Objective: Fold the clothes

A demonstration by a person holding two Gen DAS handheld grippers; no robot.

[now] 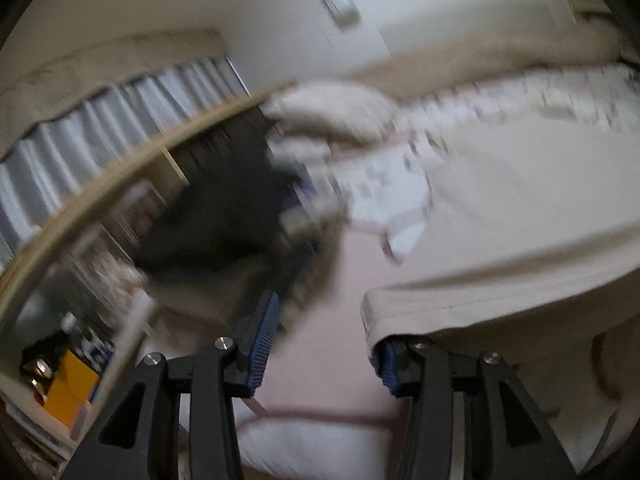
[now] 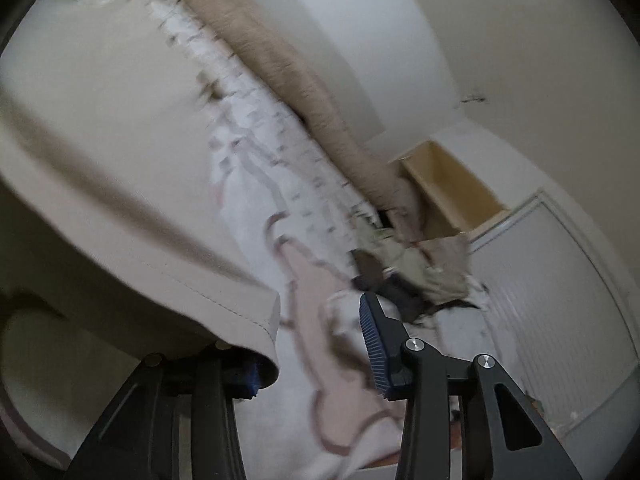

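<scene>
A beige garment [image 1: 500, 216] hangs spread between both grippers above a bed with a pink-and-white patterned cover [image 2: 320, 364]. The left gripper [image 1: 326, 354] and right gripper [image 2: 316, 356] each stand wide open, the hemmed edge draped over one finger only, not pinched. Motion blur smears the background.

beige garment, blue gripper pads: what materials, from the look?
Beige garment: looks like matte woven or knit cloth, likely cotton; the stitched hem and soft drape suggest it, though blur hides the weave. Blue pads: probably rubber or soft plastic, matte, with fine moulded ribs.
</scene>
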